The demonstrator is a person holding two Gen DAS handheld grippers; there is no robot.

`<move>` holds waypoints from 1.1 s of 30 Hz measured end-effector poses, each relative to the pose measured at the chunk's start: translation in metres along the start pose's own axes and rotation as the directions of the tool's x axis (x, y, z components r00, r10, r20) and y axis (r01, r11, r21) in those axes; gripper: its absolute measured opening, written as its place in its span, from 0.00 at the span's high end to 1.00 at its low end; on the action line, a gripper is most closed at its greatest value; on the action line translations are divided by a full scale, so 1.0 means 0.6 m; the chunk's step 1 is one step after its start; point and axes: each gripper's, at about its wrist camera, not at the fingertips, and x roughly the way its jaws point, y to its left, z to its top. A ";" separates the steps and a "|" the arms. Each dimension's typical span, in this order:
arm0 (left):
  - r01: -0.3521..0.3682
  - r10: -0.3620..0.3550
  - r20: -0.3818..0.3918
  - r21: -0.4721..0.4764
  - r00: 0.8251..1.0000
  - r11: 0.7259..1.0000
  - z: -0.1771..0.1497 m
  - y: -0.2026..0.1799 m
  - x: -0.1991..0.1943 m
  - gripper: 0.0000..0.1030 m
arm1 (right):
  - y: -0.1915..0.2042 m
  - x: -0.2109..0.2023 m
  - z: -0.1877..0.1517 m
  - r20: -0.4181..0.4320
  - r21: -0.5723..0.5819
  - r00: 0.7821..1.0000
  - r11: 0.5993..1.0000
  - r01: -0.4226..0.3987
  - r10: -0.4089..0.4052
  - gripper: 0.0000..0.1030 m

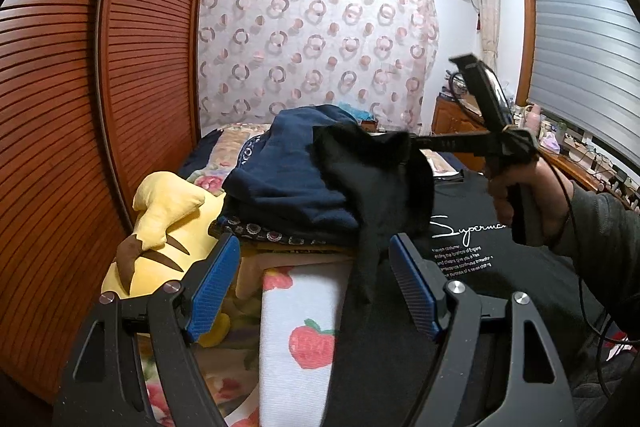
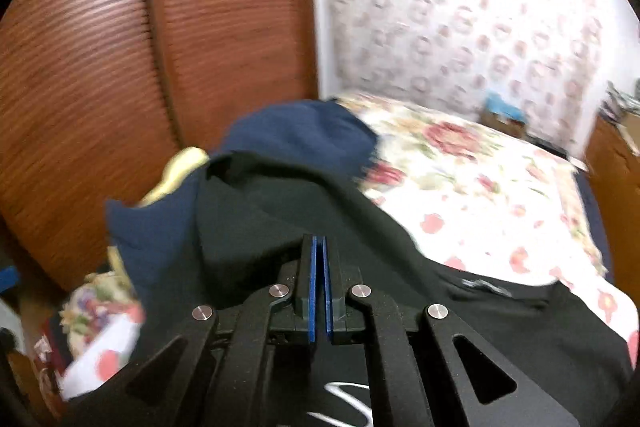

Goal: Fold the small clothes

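Observation:
A black T-shirt (image 1: 472, 247) with white lettering lies on the bed. My right gripper (image 1: 404, 143) is shut on its sleeve and holds that part lifted, the cloth hanging down. In the right wrist view the right gripper (image 2: 319, 247) has its blue pads pressed together, the black shirt (image 2: 280, 211) bunched at their tips. My left gripper (image 1: 314, 259) is open and empty, its blue pads (image 1: 212, 283) wide apart just above the shirt's left edge.
A pile of navy clothes (image 1: 288, 179) sits behind the shirt. A yellow plush toy (image 1: 160, 227) lies at the left by the wooden louvred wardrobe (image 1: 80, 107). A floral bedspread (image 2: 480, 187) covers the bed. A wooden desk (image 1: 560, 155) stands right.

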 end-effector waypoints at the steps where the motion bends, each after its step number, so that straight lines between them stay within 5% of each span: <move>1: 0.001 -0.001 -0.001 0.000 1.000 1.000 0.000 -0.001 0.001 0.25 | -0.007 0.004 -0.007 -0.012 0.017 1.000 1.000 0.017 -0.016 0.97; 4: 0.003 -0.003 -0.005 0.003 1.000 1.000 0.000 -0.003 0.004 0.25 | -0.012 0.006 -0.024 -0.010 0.033 1.000 0.999 0.008 -0.007 0.94; 8: 0.009 -0.008 -0.010 0.010 1.000 1.000 0.002 -0.007 0.007 0.25 | 0.000 0.000 -0.033 0.018 -0.006 0.999 0.999 0.037 -0.037 0.65; 14: 0.019 -0.019 -0.028 0.025 0.999 1.000 -0.002 -0.024 0.017 0.25 | -0.010 -0.023 -0.032 0.032 -0.002 0.999 0.999 -0.038 0.038 0.51; 22: 0.052 -0.050 -0.052 0.037 0.997 0.998 -0.005 -0.048 0.042 0.25 | -0.039 0.041 -0.051 -0.107 -0.060 0.988 0.991 -0.117 0.110 0.51; 33: 0.064 -0.061 -0.075 0.037 0.995 0.997 -0.009 -0.058 0.054 0.25 | -0.143 0.054 -0.013 -0.087 -0.018 0.992 0.996 0.091 -0.092 0.54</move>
